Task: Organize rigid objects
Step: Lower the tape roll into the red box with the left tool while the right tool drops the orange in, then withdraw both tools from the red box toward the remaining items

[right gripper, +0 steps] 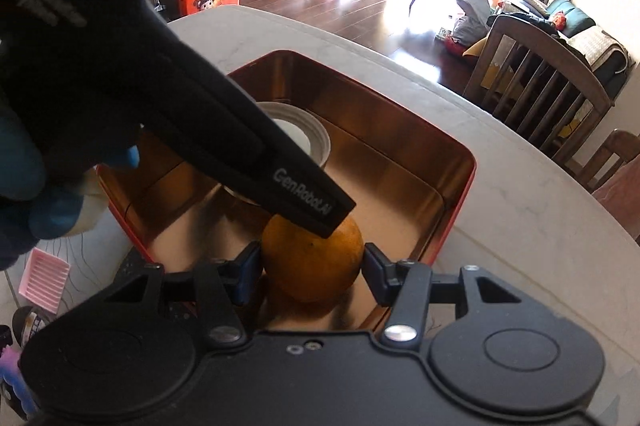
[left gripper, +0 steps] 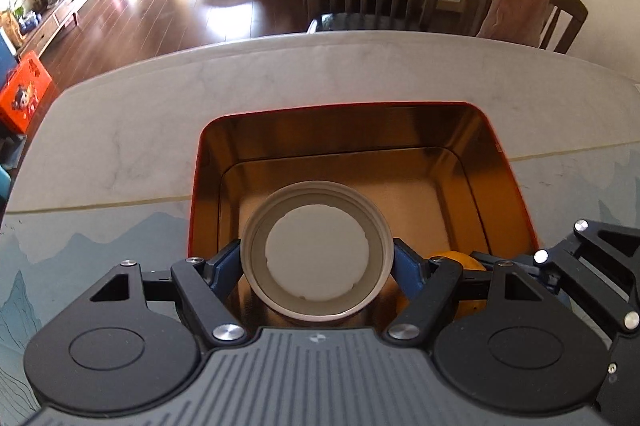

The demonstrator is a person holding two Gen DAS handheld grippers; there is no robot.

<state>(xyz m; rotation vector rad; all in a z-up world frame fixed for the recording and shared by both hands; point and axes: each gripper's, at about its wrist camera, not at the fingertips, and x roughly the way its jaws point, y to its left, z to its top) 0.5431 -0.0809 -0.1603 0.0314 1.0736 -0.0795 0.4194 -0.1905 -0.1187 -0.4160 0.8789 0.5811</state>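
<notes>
Lid (left gripper: 317,258) sits clamped across its rim in the left gripper (left gripper: 318,262), held open side up over the tin (left gripper: 340,129) on the tabletop (left gripper: 120,129), likely so it drops in flat. Orange (left gripper: 460,260) peeks in at right.

Right wrist view: right gripper (right gripper: 313,268) brackets the orange (right gripper: 314,258) low inside the tin (right gripper: 460,161); pads look in contact both sides, so clamped, probably about to set it down. Left tool crosses above, so collision risk.
</notes>
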